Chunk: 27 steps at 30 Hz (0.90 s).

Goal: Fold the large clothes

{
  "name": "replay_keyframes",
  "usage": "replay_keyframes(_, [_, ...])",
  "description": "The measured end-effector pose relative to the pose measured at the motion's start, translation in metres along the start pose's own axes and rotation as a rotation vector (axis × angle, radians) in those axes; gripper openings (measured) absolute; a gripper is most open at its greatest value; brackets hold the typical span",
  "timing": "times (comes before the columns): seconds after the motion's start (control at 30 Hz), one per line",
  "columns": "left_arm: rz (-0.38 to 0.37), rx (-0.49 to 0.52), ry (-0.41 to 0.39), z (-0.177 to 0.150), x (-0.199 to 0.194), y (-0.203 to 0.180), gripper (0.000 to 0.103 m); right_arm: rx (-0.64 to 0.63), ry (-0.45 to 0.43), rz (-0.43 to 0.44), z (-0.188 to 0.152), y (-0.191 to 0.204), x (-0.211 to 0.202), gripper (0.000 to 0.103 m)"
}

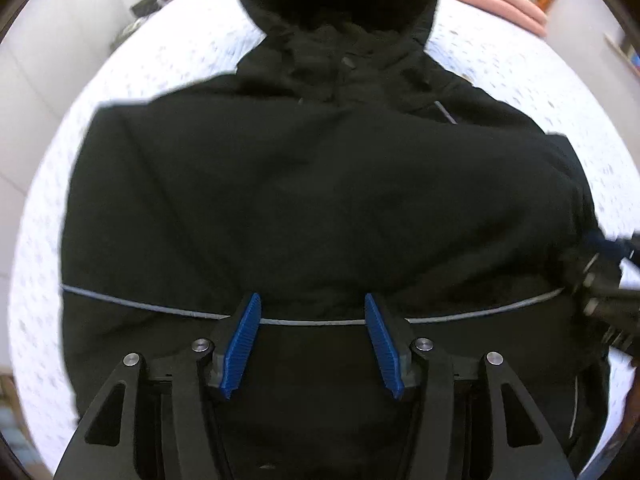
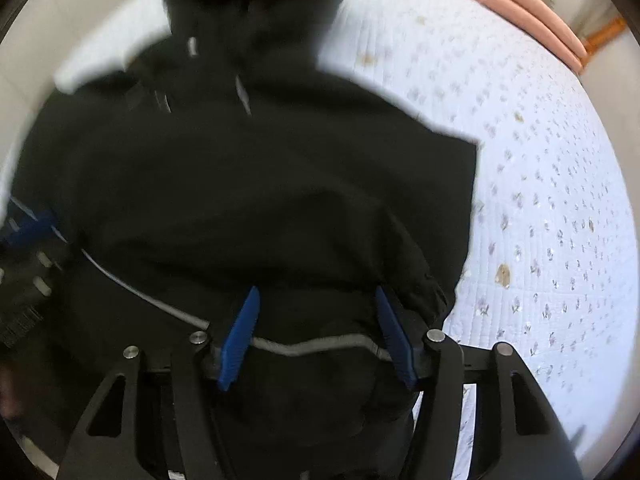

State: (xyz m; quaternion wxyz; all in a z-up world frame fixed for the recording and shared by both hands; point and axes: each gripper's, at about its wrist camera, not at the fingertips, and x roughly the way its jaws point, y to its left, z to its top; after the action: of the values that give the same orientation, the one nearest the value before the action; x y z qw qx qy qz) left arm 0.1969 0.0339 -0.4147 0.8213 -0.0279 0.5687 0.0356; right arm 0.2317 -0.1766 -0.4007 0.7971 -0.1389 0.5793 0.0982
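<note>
Left tongs (image 1: 312,312) and right tongs (image 2: 316,308) released, poised over jacket (image 1: 320,200) hem.
Jacket lies flat on bed (image 1: 48,240); a shallow pinch risks catching one layer only, skewing the fold.

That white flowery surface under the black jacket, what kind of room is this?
Most likely a bedroom: the black hooded jacket lies on what looks like a bed's quilted floral bedspread, with pink bedding folded at the far edge.
</note>
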Motion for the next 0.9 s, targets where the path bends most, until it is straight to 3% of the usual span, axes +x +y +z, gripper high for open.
replay_keyframes(0.13, [-0.017,-0.040,0.019,0.003,0.003,0.004,0.058,-0.001,0.005,0.019,0.002,-0.002,0.001,0.062])
replay_keyframes(0.67, [0.010,-0.018,0.065,0.013,0.009,-0.004,0.060,0.004,-0.049,0.012,-0.019,0.000,-0.003,0.065])
replay_keyframes(0.9, [0.000,0.002,0.032,0.013,0.007,-0.008,0.061,0.007,-0.063,0.003,-0.028,0.008,-0.005,0.065])
